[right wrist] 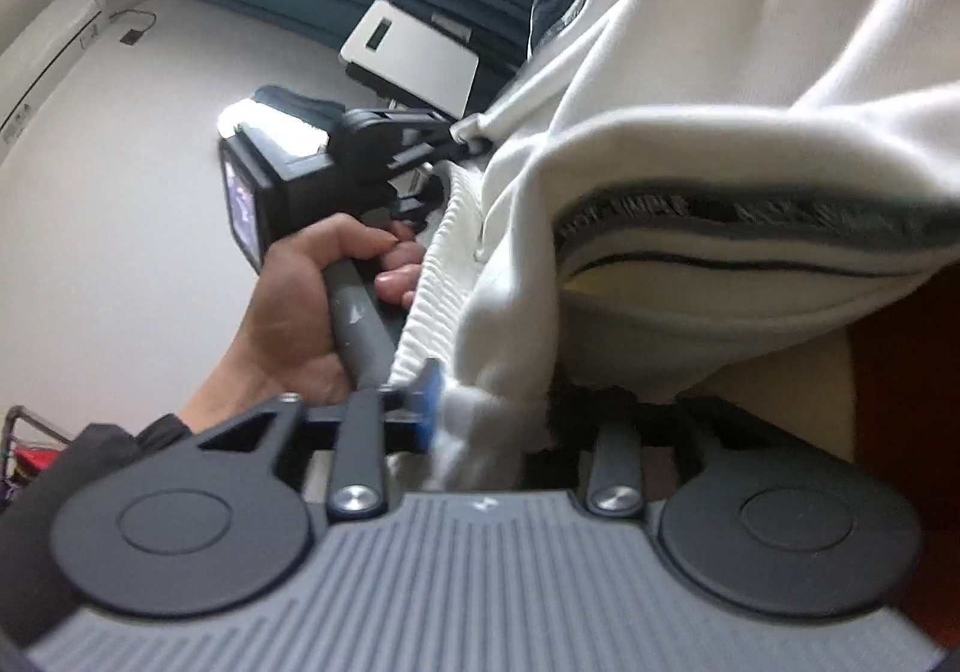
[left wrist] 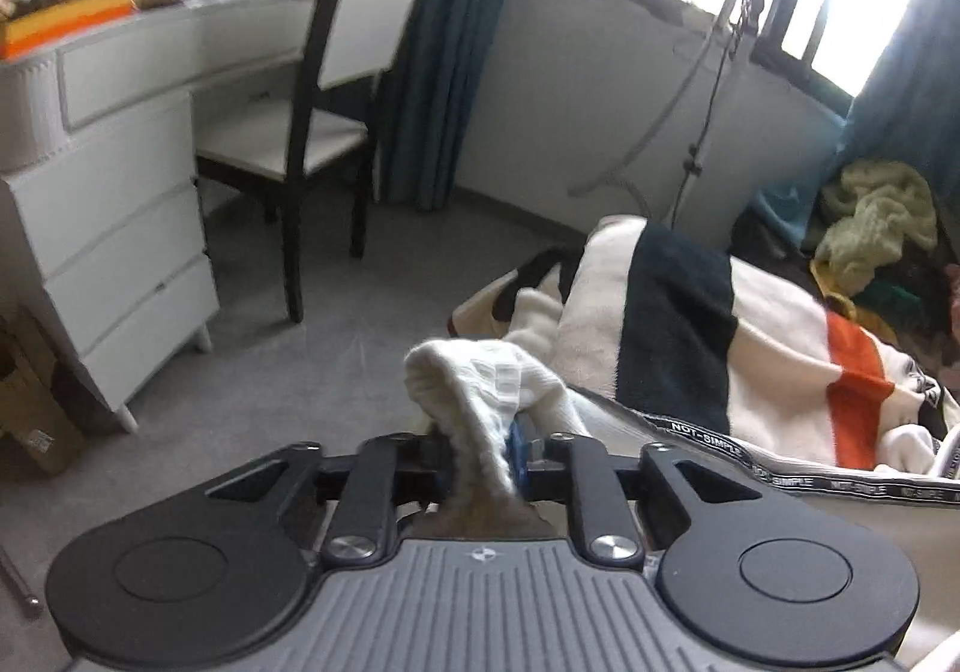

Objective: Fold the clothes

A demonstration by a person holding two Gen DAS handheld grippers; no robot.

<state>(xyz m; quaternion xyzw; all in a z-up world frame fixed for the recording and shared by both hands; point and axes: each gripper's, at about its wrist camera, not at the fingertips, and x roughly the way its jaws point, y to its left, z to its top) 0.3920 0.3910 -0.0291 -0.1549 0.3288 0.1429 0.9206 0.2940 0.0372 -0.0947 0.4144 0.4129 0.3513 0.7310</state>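
Note:
A cream garment (right wrist: pixel 690 72) with a ribbed hem and a black lettered tape hangs between both grippers. In the left wrist view its ribbed hem (left wrist: pixel 486 378) bunches up out of my left gripper (left wrist: pixel 477 450), which is shut on it, with a blue pad against the cloth. The right wrist view shows a person's hand (right wrist: pixel 300 300) holding that left gripper (right wrist: pixel 465 138), its tips pinching a corner of the garment. My right gripper (right wrist: pixel 498 420) stands wide, with the cloth lying loose between the jaws. One blue pad shows and the other finger is hidden under the fabric.
A striped blanket (left wrist: pixel 678 324) covers the bed at right, with a pile of clothes (left wrist: pixel 870 228) behind it. A black and white chair (left wrist: pixel 336 132) and a white dresser (left wrist: pixel 120 252) stand at left on grey carpet (left wrist: pixel 300 372). Curtains and windows lie beyond.

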